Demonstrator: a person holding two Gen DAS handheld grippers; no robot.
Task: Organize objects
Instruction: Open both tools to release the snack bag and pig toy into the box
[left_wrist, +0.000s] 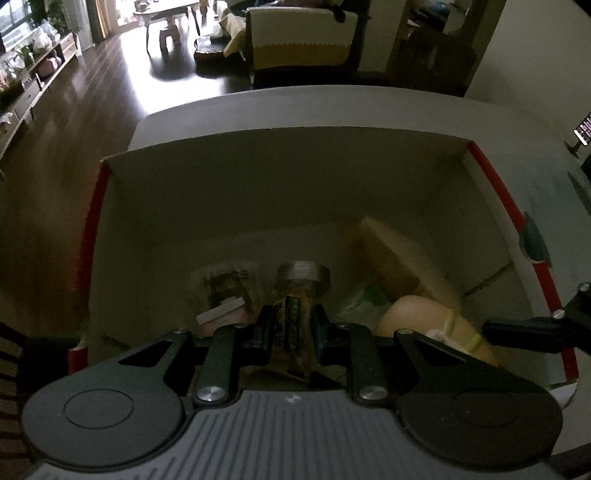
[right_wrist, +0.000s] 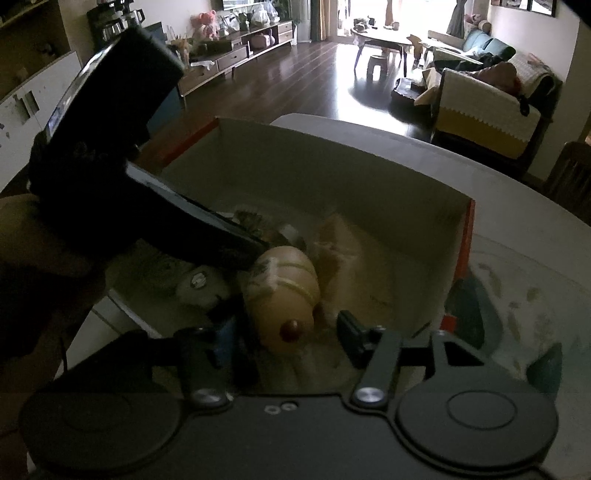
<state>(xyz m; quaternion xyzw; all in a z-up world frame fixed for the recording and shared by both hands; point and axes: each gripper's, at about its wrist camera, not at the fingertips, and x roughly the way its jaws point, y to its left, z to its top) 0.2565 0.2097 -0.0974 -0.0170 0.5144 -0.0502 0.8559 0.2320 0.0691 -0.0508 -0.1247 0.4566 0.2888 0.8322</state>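
A cardboard box (left_wrist: 280, 177) with red edges stands on a white table (left_wrist: 332, 107). My left gripper (left_wrist: 291, 328) is low inside it, shut on a small tan bottle (left_wrist: 295, 306) with a silver cap and a green label. A beige bottle (right_wrist: 284, 284) with yellow bands and a red cap lies in the box (right_wrist: 388, 192), its cap end between the fingers of my right gripper (right_wrist: 288, 336), which is open with gaps on both sides. The same beige bottle (left_wrist: 421, 321) shows at the right of the left wrist view. One right finger (left_wrist: 517, 328) reaches in beside it.
Also in the box are a clear snack packet (left_wrist: 221, 291), a tan carton (left_wrist: 391, 254) leaning at the back and a white-green bag (left_wrist: 364, 299). The left gripper's body (right_wrist: 110, 177) and a hand fill the left of the right wrist view. Dark floor and chairs lie beyond.
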